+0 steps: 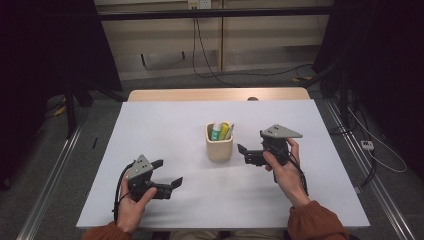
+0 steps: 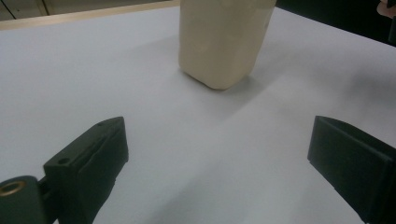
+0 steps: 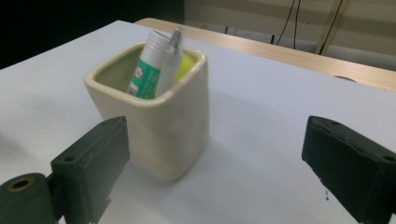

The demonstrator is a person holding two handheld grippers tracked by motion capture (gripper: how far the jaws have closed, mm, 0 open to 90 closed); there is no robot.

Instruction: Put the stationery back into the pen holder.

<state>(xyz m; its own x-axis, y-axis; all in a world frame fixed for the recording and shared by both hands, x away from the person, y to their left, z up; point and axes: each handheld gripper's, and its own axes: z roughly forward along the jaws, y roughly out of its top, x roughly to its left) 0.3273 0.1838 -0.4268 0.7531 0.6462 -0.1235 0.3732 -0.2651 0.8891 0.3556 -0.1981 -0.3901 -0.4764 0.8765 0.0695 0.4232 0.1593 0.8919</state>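
Centrally, a cream cup [image 1: 219,145] stands upright on the white surface [image 1: 165,125], holding a white-and-green tube [image 1: 217,131] and a yellow item [image 1: 225,131]. Left gripper [image 1: 167,173], at the cup's 8 o'clock, is held well apart from it, jaws spread wide and empty. Right gripper [image 1: 243,154], at the cup's 3 o'clock, sits just beside it, jaws likewise apart, gripping nothing.
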